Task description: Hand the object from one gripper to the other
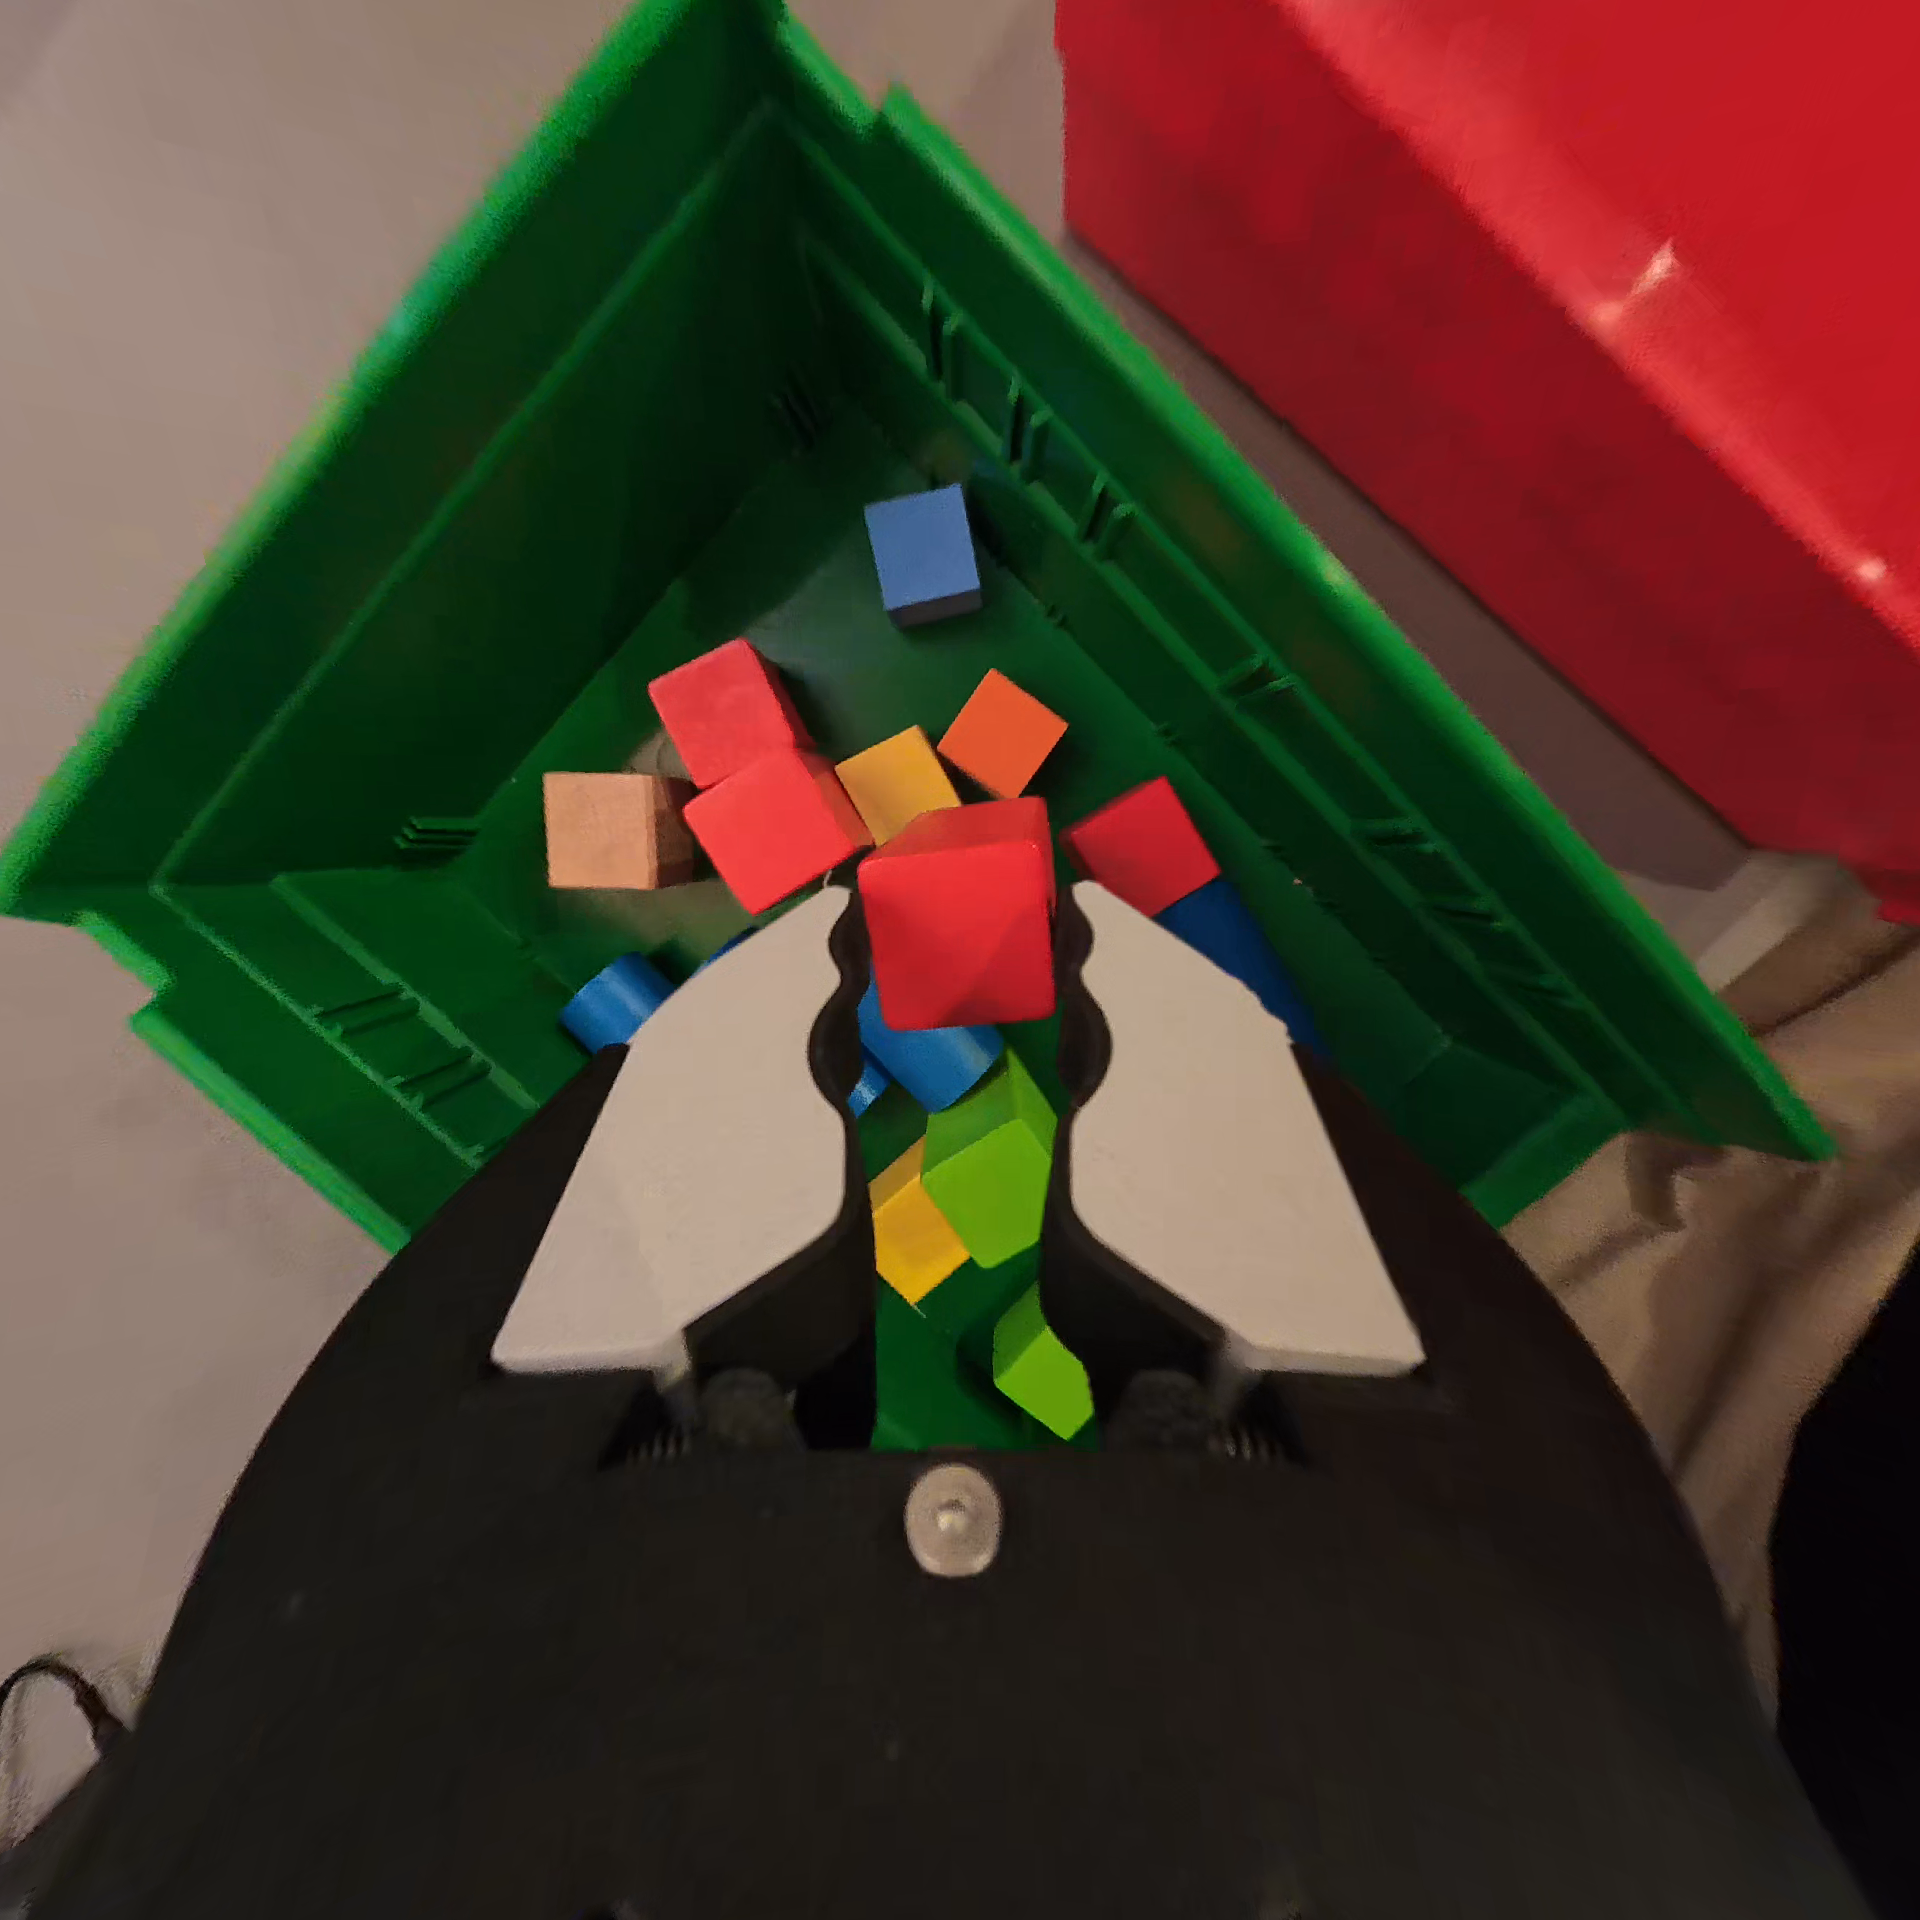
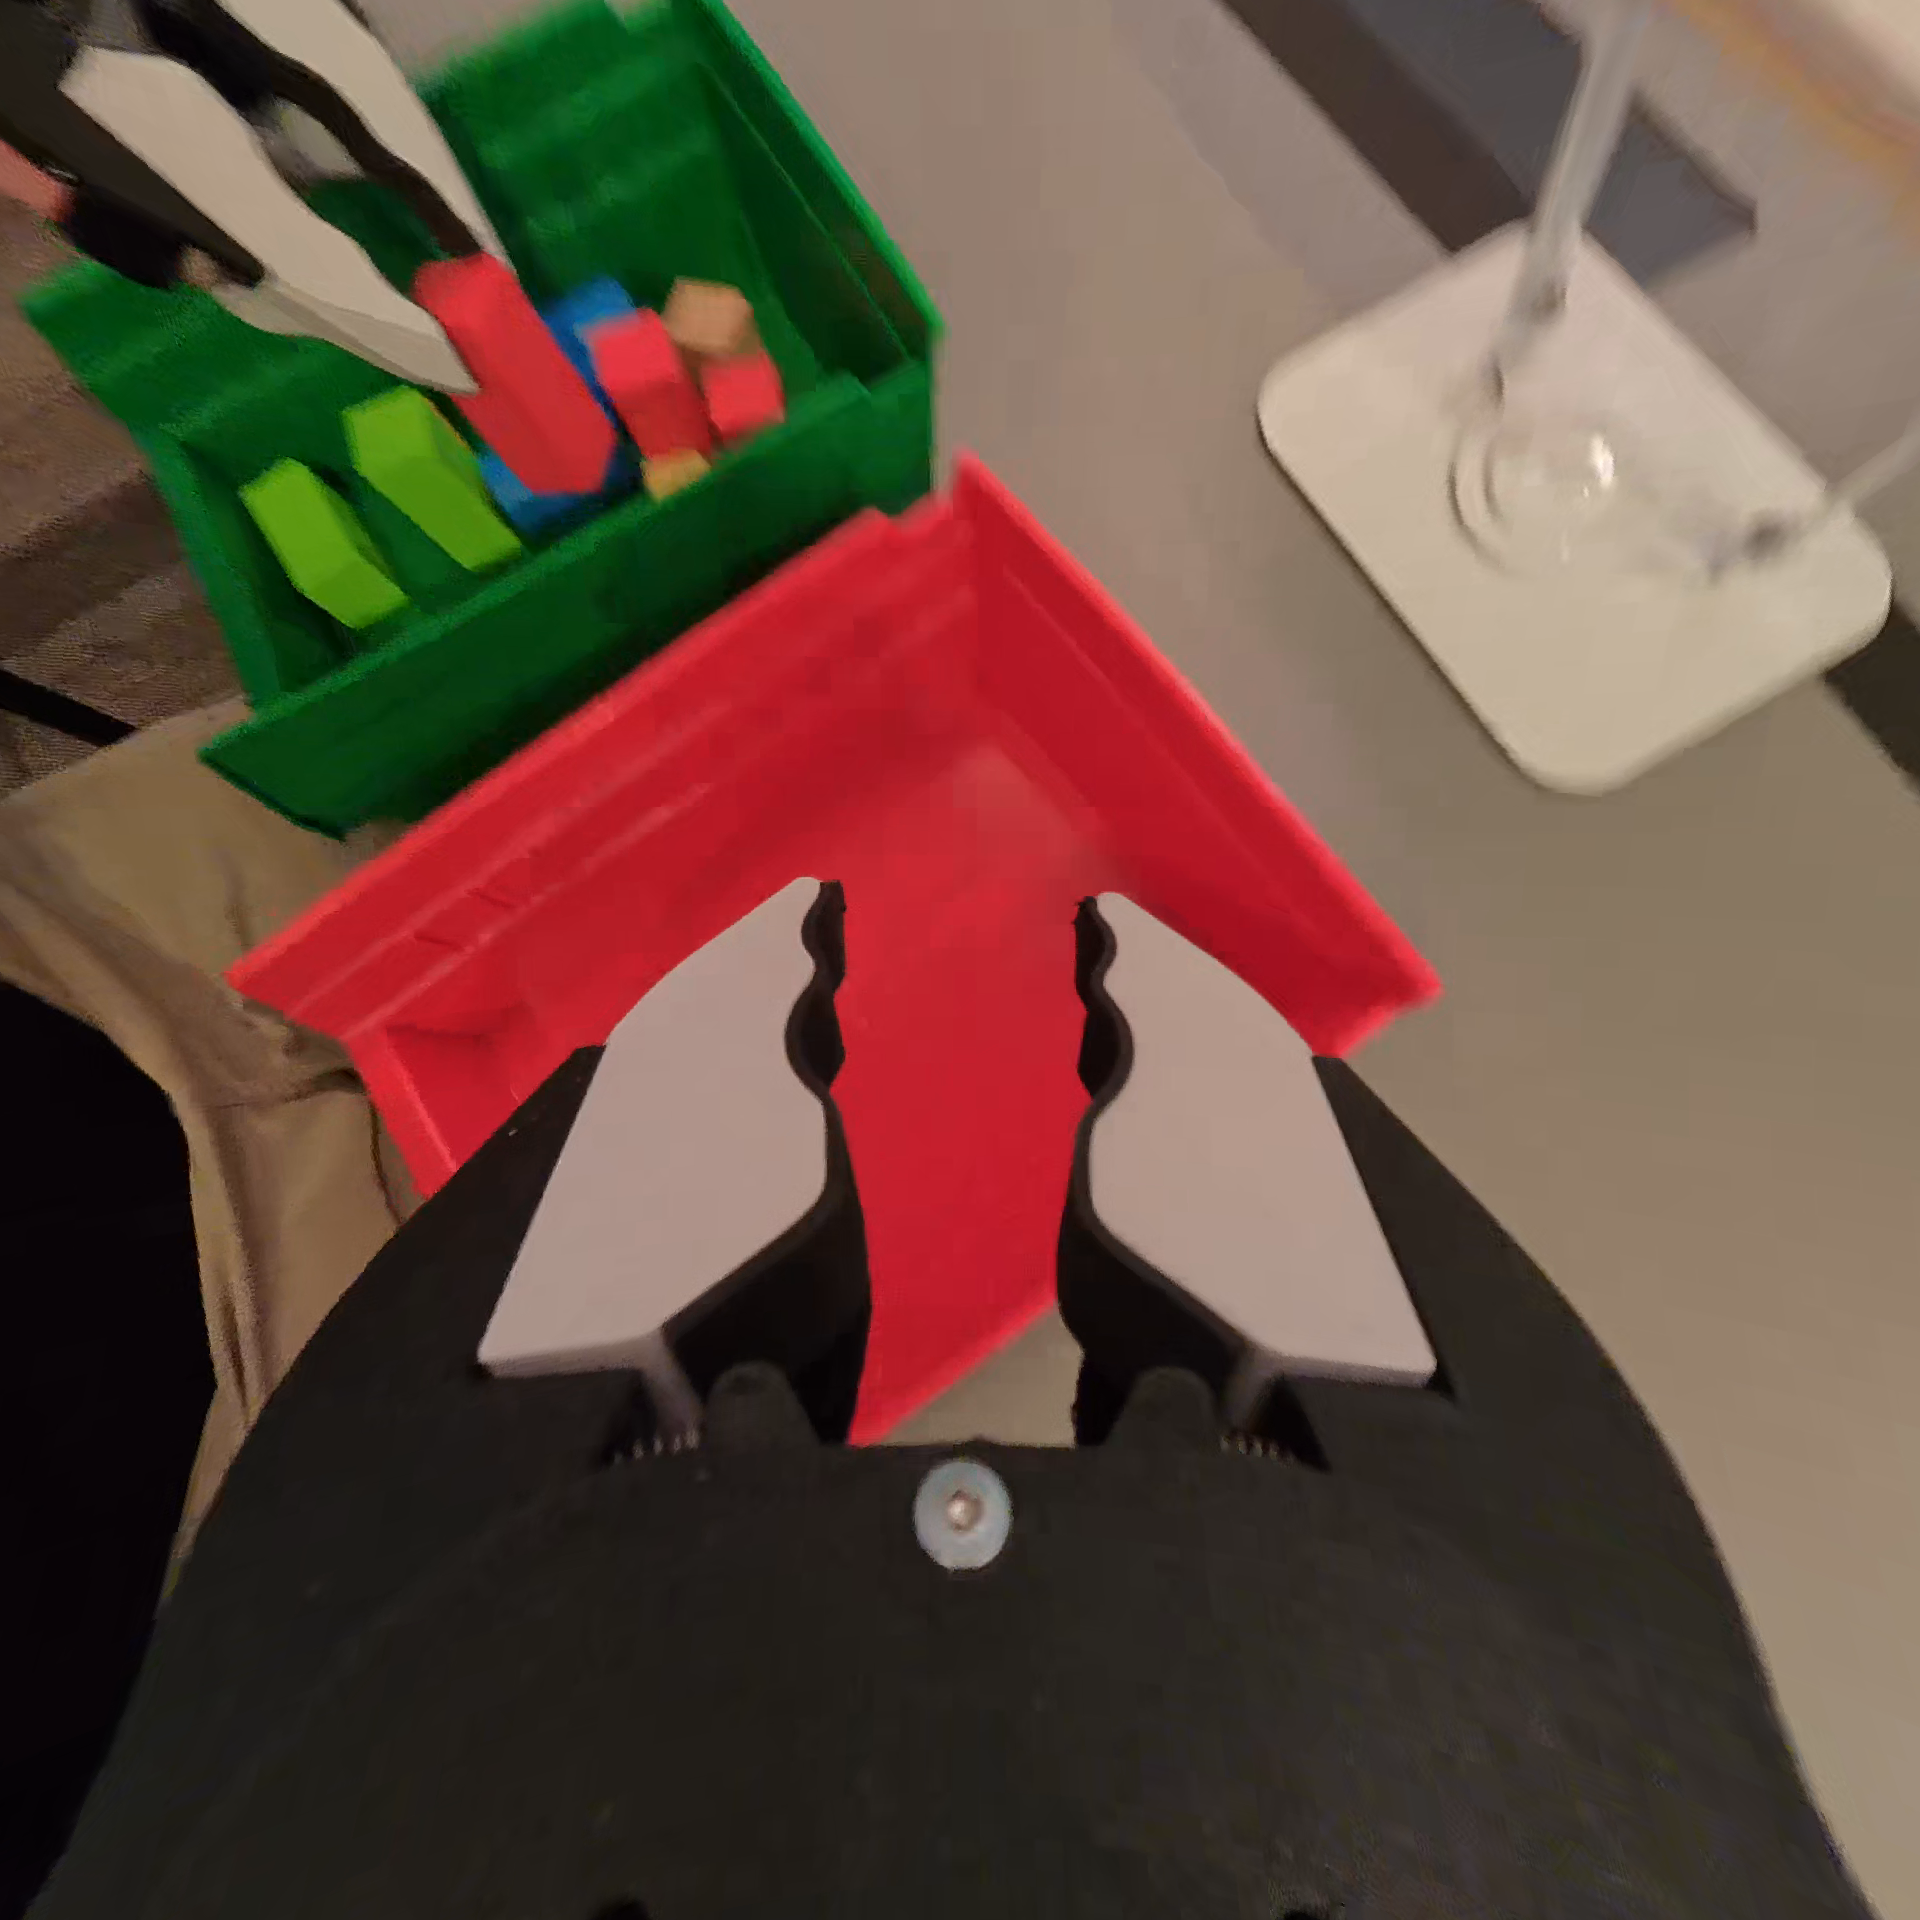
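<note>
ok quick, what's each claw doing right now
left claw: shut on the red block, above the green bin
right claw: open, holding nothing, over the red bin

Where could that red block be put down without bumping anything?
The red bin is bare inside, under the open right gripper. The green bin is crowded around the left gripper holding the red block; only its far corner by the blue cube is free.

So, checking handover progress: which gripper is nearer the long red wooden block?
Left. The left gripper is shut on the long red wooden block above the green bin; the right gripper hovers open over the red bin.
</note>
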The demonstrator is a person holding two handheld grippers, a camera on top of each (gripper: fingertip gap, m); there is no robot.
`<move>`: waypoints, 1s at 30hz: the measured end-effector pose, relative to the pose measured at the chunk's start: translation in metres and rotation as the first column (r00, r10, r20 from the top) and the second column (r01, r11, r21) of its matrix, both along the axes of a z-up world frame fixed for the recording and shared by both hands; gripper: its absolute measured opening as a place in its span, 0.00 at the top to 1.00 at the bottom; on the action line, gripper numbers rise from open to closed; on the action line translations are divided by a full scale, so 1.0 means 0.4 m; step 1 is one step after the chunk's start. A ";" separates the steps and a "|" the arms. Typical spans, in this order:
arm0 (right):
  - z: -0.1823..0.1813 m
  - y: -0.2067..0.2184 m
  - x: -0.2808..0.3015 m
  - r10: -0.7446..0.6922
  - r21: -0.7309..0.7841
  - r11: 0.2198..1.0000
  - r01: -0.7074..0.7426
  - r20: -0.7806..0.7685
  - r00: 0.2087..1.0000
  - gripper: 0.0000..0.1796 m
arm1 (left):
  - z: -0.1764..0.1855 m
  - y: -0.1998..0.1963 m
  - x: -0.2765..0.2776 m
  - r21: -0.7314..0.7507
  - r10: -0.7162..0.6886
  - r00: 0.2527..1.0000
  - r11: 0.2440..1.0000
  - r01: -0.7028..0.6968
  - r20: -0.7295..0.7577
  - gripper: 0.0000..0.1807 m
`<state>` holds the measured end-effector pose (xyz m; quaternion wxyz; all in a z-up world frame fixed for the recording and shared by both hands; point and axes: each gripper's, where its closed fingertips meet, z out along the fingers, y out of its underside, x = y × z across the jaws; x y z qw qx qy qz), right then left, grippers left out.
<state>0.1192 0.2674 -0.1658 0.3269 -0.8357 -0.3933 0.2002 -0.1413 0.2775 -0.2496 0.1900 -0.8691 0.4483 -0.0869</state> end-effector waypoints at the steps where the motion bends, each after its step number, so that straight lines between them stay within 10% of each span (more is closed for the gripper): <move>1: 0.020 -0.009 -0.038 0.049 0.044 0.998 -0.048 -0.032 0.998 0.76 | 0.024 -0.005 0.006 0.015 -0.023 0.999 1.000 0.023 0.030 0.81; 16: -0.034 -0.168 -0.385 0.469 0.151 0.878 -0.454 -0.082 0.879 0.71 | 0.252 -0.215 0.256 0.320 -0.563 0.771 0.820 0.474 0.299 0.81; 30: 0.028 -0.201 -0.401 0.529 0.199 0.847 -0.493 -0.234 0.816 0.81 | 0.286 -0.227 0.282 0.383 -0.602 0.689 0.795 0.471 0.404 0.81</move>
